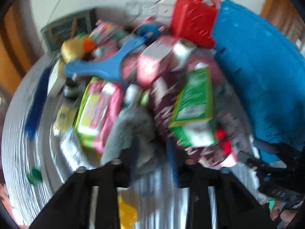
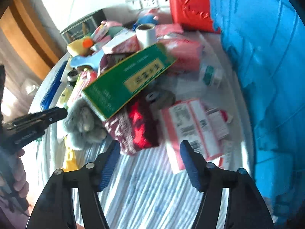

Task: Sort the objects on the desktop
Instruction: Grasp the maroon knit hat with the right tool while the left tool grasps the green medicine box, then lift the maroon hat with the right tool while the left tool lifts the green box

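Observation:
A heap of desktop objects lies on a striped cloth point(image 2: 148, 190). A long green box point(image 2: 129, 80) rests tilted on top, over a maroon packet point(image 2: 137, 126) and beside a grey plush toy point(image 2: 83, 122). A pink and white box point(image 2: 190, 129) lies to the right. My right gripper point(image 2: 150, 152) stands open above the cloth just in front of the heap, nothing between its blue pads. In the blurred left wrist view my left gripper point(image 1: 154, 158) is open over the heap's near edge, with the grey plush toy point(image 1: 129, 133) and green box point(image 1: 194, 103) just beyond its tips.
A big blue basket point(image 2: 266, 76) fills the right side, a red plastic case point(image 2: 190, 5) behind it. A white roll point(image 2: 145, 33), yellow duck plush point(image 2: 78, 46), blue plastic handle point(image 2: 85, 61) and small bottle point(image 2: 209, 75) lie further back. A hand holds the left gripper point(image 2: 61, 112).

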Demonstrator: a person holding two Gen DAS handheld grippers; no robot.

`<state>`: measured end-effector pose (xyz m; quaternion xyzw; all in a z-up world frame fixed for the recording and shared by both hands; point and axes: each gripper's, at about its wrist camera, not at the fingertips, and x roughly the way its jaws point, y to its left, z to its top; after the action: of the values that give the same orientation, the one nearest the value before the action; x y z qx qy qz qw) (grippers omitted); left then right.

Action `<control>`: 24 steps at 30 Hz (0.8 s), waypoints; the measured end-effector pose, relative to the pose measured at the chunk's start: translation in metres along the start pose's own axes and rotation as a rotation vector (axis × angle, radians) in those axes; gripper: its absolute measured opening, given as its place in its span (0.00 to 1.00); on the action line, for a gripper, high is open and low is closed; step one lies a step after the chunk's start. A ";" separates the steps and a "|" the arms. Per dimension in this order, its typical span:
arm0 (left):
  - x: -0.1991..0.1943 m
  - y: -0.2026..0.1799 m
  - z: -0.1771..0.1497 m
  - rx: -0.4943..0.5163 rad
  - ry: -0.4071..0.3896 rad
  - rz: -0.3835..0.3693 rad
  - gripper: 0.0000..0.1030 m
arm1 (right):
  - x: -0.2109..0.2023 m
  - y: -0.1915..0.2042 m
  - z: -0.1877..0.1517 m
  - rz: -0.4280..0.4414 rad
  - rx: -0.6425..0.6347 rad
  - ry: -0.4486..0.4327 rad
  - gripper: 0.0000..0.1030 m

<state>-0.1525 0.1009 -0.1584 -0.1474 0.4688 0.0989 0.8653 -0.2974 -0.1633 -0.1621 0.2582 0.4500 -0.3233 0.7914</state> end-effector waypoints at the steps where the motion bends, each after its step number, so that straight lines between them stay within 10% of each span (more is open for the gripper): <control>1: -0.005 -0.010 0.007 0.028 -0.023 -0.010 0.54 | -0.002 -0.003 0.002 -0.001 0.009 -0.004 0.64; 4: -0.011 -0.038 0.026 0.109 -0.078 -0.031 0.73 | -0.008 -0.015 0.006 -0.019 0.032 -0.003 0.65; 10: 0.050 -0.089 0.046 0.267 0.048 0.005 0.72 | -0.010 -0.040 0.009 -0.034 0.061 0.003 0.65; 17: 0.050 -0.027 0.034 0.089 0.017 0.034 0.18 | 0.014 -0.034 0.014 0.009 0.030 0.055 0.65; 24: 0.052 0.052 0.003 -0.005 0.076 0.116 0.14 | 0.045 0.011 0.033 0.138 -0.046 0.091 0.65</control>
<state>-0.1379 0.1520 -0.2092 -0.1258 0.5087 0.1445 0.8394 -0.2539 -0.1911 -0.1849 0.2846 0.4739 -0.2457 0.7963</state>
